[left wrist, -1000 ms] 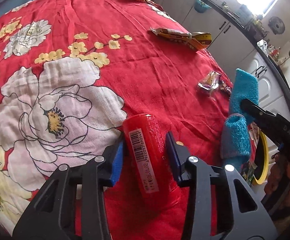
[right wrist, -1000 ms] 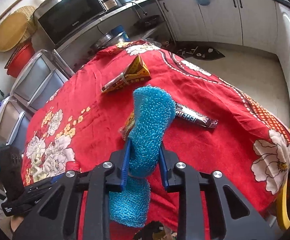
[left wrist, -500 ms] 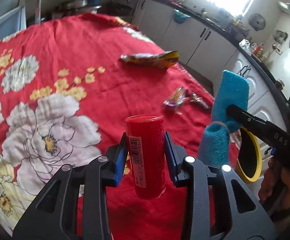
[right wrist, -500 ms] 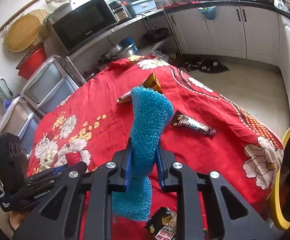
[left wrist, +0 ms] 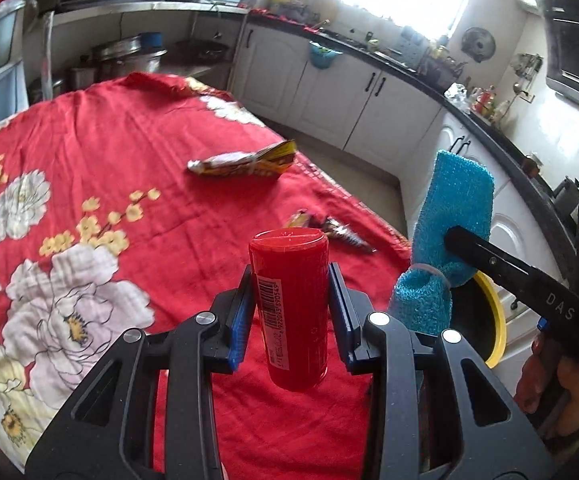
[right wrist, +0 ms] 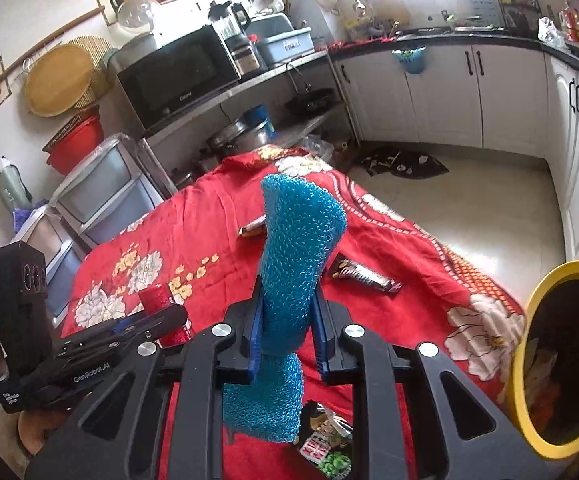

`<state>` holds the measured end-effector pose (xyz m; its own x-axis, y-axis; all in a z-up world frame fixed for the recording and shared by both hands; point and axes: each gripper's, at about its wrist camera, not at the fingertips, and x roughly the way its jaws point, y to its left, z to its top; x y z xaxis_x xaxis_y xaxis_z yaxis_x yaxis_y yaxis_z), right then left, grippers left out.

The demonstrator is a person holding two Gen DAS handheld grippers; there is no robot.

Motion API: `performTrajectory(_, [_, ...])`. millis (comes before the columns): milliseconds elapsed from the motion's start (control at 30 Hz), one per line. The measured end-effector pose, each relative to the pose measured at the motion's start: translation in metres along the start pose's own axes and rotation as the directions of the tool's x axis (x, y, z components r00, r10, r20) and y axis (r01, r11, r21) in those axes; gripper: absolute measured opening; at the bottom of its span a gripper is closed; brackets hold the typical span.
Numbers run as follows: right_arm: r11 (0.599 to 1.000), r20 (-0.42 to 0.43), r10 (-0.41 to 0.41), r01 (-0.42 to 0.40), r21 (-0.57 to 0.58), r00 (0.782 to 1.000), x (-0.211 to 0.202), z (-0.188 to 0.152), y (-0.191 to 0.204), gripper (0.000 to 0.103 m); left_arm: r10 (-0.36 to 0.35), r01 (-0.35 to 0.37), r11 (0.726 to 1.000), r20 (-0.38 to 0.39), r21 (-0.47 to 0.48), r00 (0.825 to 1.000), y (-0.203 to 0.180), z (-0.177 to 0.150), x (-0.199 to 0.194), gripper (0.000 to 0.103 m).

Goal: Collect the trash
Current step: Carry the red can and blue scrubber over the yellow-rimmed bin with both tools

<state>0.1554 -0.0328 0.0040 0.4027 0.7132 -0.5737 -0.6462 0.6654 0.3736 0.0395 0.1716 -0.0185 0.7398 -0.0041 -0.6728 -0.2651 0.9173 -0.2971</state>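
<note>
Your left gripper [left wrist: 291,312] clamps a red canister [left wrist: 291,308] by its sides, long axis near upright, lid end tipped away from you, clear above the red floral cloth [left wrist: 137,152]. A second ago it lay flat on the cloth with your pads either side; now it hangs higher. Your right gripper [right wrist: 285,330] pinches a blue mesh sponge [right wrist: 295,256], its length running upright and bending over at the top; it too has risen. Beside your right stands a yellow-rimmed bin [right wrist: 529,300]. Farther out on the cloth lie a dark wrapper [right wrist: 363,276] and, beyond it, a yellow snack packet [left wrist: 245,162].
</note>
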Motion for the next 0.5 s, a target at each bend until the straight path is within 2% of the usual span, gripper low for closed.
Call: performTrajectory(500, [0.995, 0.112, -0.097, 0.095, 0.023, 0.989, -0.056, 0.004, -0.03, 0.02, -0.093, 0.089, 0.99, 0.037, 0.108, 0.995, -0.066, 0.015, 0.007, 0.028])
